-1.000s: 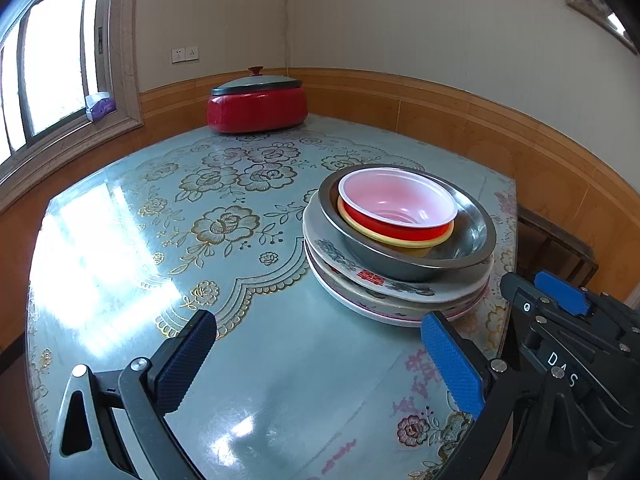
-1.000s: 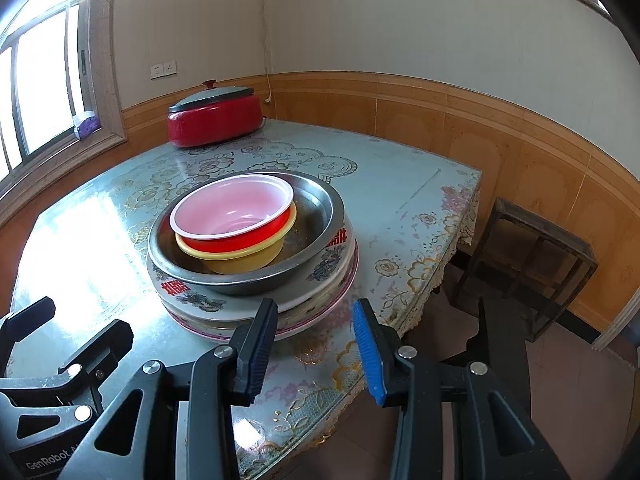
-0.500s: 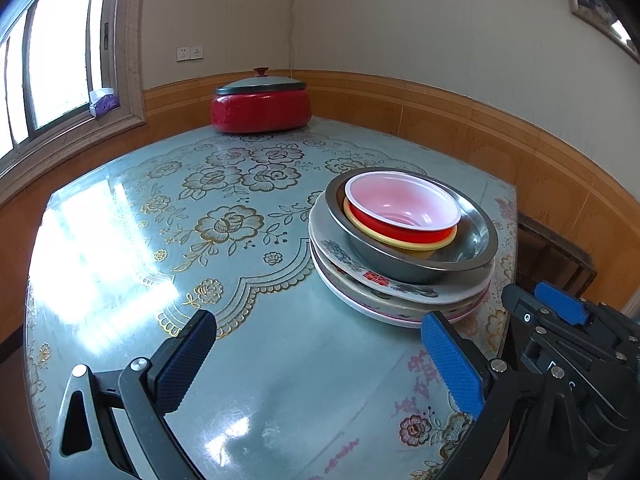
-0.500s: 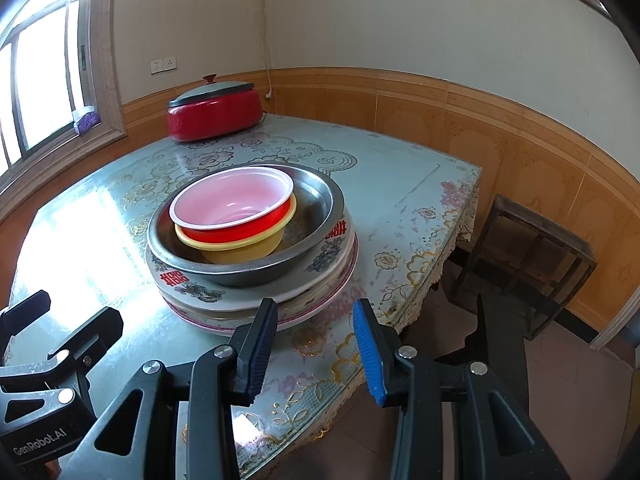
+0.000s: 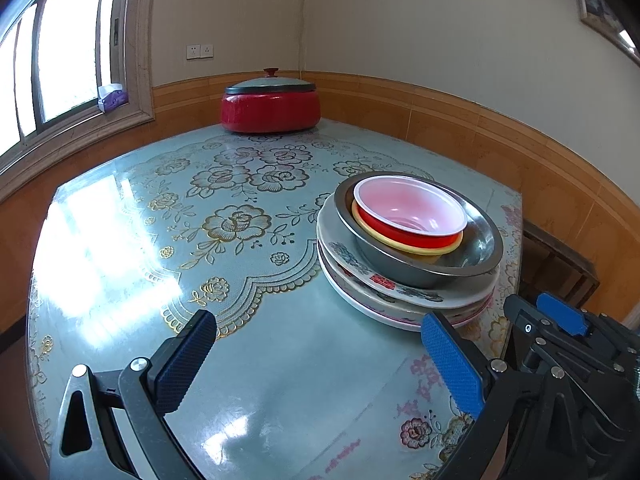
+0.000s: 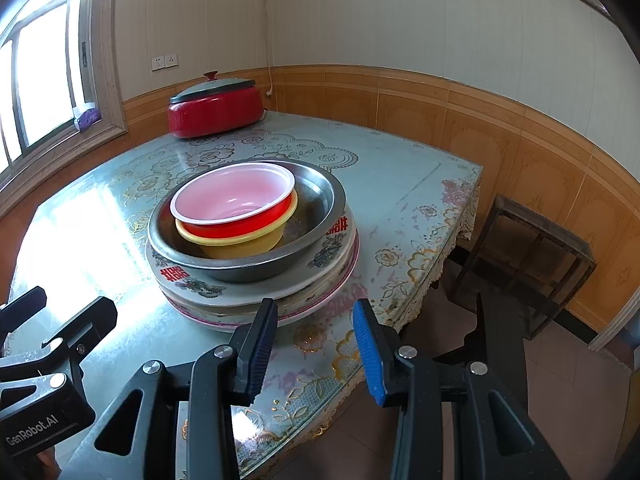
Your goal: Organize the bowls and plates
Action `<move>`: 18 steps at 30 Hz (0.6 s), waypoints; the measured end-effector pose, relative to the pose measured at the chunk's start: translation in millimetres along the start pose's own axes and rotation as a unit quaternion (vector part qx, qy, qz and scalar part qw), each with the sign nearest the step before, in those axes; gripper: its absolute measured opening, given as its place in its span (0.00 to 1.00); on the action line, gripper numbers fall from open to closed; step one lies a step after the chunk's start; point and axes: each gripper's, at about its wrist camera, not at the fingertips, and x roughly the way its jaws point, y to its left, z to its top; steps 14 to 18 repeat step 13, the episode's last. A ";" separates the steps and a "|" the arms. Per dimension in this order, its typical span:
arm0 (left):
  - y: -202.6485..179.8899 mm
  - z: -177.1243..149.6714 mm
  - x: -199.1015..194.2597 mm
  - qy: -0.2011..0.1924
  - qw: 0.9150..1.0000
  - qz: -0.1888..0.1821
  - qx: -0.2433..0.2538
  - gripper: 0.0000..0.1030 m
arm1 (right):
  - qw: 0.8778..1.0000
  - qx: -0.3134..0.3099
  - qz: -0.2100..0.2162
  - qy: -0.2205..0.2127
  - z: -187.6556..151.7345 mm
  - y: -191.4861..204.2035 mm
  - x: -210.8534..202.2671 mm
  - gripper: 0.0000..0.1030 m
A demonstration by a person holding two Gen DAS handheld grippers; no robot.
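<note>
A stack stands on the table's near right part: a red bowl with a pale inside [image 5: 412, 216] [image 6: 234, 202] nests in a yellow bowl [image 6: 244, 244], inside a steel basin [image 5: 476, 248] [image 6: 316, 200], on patterned plates [image 5: 400, 292] [image 6: 256, 300]. My left gripper [image 5: 320, 356] is open and empty, low over the table, left of and before the stack. My right gripper [image 6: 316, 344] is open and empty, just before the plates' near rim. The right gripper also shows in the left wrist view [image 5: 560, 320].
A red lidded pot [image 5: 270, 106] [image 6: 214, 106] stands at the table's far end near the window. The flowered tablecloth [image 5: 180, 240] covers the table. A dark wooden stool [image 6: 532, 256] stands on the floor right of the table edge. The left gripper's body [image 6: 48, 360] shows at lower left.
Both grippers have drawn back and down a little from the stack. The stack has not moved. Both stay open.
</note>
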 end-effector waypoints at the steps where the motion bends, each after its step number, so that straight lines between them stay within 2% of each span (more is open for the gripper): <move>1: -0.1 0.0 0.2 0.000 1.000 0.001 0.000 1.00 | 1.000 -0.001 0.000 0.000 0.3 -0.2 0.3 0.38; 6: -1.3 -1.6 -1.6 -0.008 1.000 0.004 0.002 1.00 | 1.000 -0.006 0.002 0.002 0.4 1.9 2.5 0.38; 10: -1.2 -2.3 -4.8 -0.019 1.000 0.011 0.006 0.93 | 1.000 -0.008 0.005 0.005 0.1 2.2 4.2 0.38; 11: -0.2 -2.2 -4.2 -0.018 1.000 0.011 0.004 0.93 | 1.000 -0.008 0.006 0.005 0.4 2.3 4.7 0.38; 13: 2.3 -1.2 -0.5 -0.006 1.000 0.002 0.000 1.00 | 1.000 -0.011 0.008 0.005 1.7 2.1 5.2 0.38; 18: 2.3 -1.2 -0.5 -0.006 1.000 0.002 0.000 1.00 | 1.000 -0.011 0.008 0.005 1.7 2.1 5.2 0.38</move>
